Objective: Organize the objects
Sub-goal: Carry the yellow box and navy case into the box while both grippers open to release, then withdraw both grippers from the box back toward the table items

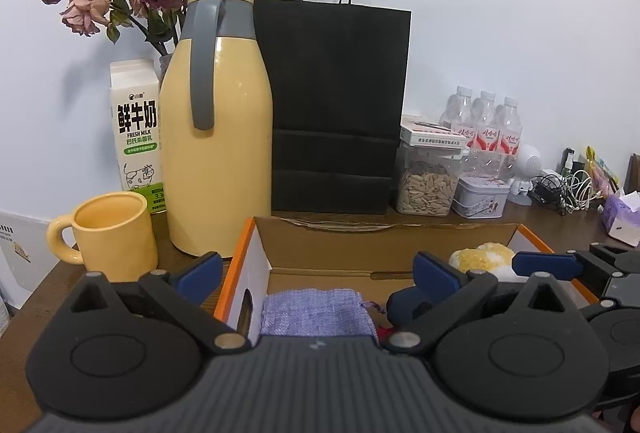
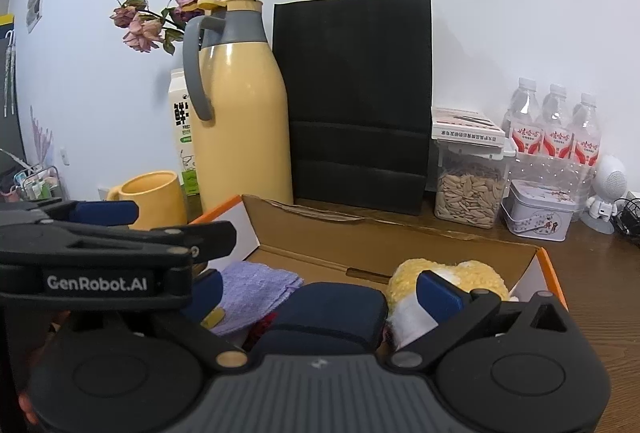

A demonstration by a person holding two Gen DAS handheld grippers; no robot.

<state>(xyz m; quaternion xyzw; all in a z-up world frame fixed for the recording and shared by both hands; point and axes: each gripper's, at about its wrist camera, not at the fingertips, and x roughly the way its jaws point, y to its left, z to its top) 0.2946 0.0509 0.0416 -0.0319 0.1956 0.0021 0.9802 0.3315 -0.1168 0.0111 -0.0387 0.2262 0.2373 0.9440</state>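
The jug [image 1: 219, 121] and cup [image 1: 116, 235] are yellow, the bag [image 1: 336, 105] is black, and the cloth [image 1: 316, 311] is purple.

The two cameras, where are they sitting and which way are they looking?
Left wrist: rides on the left gripper, looking slightly down over the open cardboard box at the yellow jug; its open jaws show, plus the right gripper.
Right wrist: rides on the right gripper, facing likewise; its open jaws and the left gripper show.
Shared: box, jug, black paper bag.
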